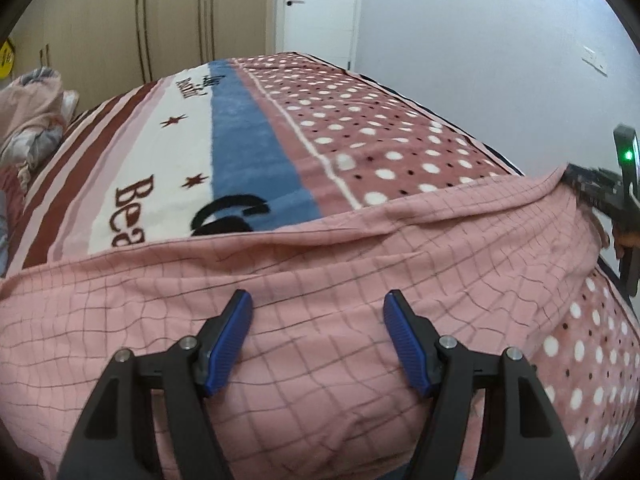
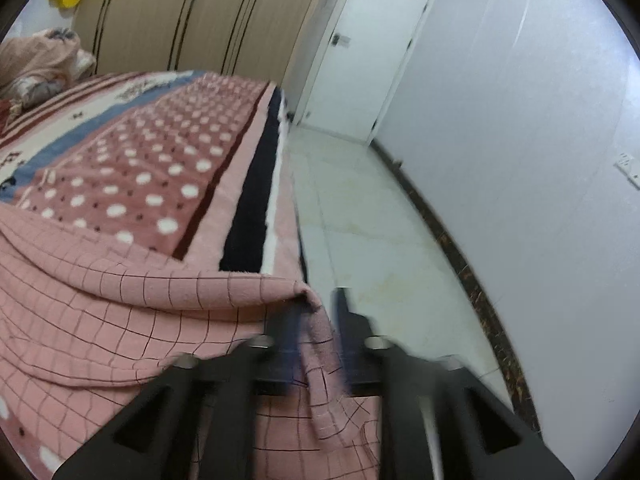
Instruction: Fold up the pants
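Left gripper (image 1: pixel 318 344) gapes over pink checked pants (image 1: pixel 320 280), lower centre; blurred right gripper (image 2: pixel 318 312) seemingly pinches their corner.

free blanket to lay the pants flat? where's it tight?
Free: the blanket beyond the pink checked pants, from the polka-dot panel to the striped side. Crowded: bedding pile at the far left corner; right gripper pinches the pants at the bed's right edge. Left gripper hovers open over the pants.
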The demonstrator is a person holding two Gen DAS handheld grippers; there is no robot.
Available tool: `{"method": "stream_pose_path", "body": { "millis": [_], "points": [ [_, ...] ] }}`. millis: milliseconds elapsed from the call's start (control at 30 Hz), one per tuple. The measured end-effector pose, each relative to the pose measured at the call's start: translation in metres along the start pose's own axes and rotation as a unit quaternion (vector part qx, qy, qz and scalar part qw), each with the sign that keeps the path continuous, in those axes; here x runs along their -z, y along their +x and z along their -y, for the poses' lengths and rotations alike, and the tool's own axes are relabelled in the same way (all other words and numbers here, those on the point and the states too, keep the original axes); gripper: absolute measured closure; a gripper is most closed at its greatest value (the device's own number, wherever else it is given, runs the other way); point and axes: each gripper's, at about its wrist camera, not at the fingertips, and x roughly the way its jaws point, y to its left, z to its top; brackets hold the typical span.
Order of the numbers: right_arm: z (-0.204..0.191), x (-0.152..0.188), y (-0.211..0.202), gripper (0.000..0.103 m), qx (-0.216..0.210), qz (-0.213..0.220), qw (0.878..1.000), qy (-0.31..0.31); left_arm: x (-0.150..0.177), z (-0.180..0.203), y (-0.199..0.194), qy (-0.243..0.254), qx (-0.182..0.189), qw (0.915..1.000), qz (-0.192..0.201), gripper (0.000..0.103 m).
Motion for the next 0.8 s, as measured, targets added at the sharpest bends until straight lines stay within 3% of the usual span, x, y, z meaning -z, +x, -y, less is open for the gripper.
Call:
{"method": "stream_pose_path", "body": {
  "millis": [33,133,233,300,367,433,500,567,800],
  "points": [
    [0.0,0.0,0.0,0.05,-0.003,0.005,1.0,-0.001,-0.001,-0.003,-0.002,-0.004,-0.003,1.0,0.002,0.038],
    [-0.003,-0.002,-0.019,0.05,-0.006,0.028,1.0,0.0,-0.005,-0.012,-0.01,-0.005,-0.017,0.9998,0.005,0.038],
    [-0.011,-0.013,-0.05,0.05,-0.082,0.054,0.995,0.027,-0.01,-0.022,-0.015,0.003,-0.035,0.9994,0.001,0.038],
    [-0.026,-0.018,-0.066,0.059,-0.142,0.06,0.988,0.023,-0.013,-0.026,-0.011,0.008,-0.032,0.9994,-0.011,0.038],
    [-0.051,-0.022,-0.067,0.084,-0.202,0.042,0.978,0.005,-0.015,-0.03,-0.004,0.01,-0.019,0.9994,-0.025,0.038],
    [-0.08,-0.023,-0.056,0.094,-0.269,0.004,0.963,-0.001,-0.016,-0.03,0.004,0.014,-0.005,0.9992,-0.038,0.039],
    [-0.107,-0.021,-0.041,0.095,-0.308,-0.032,0.951,-0.004,-0.018,-0.026,0.013,0.02,0.008,0.9988,-0.044,0.04],
    [-0.129,-0.018,-0.028,0.095,-0.315,-0.051,0.948,-0.014,-0.021,-0.023,0.019,0.029,0.006,0.9986,-0.044,0.04],
    [-0.149,-0.038,0.005,0.096,-0.262,-0.043,0.964,-0.002,-0.04,-0.031,0.036,0.003,-0.004,0.9997,-0.025,0.04]
  ]
}}
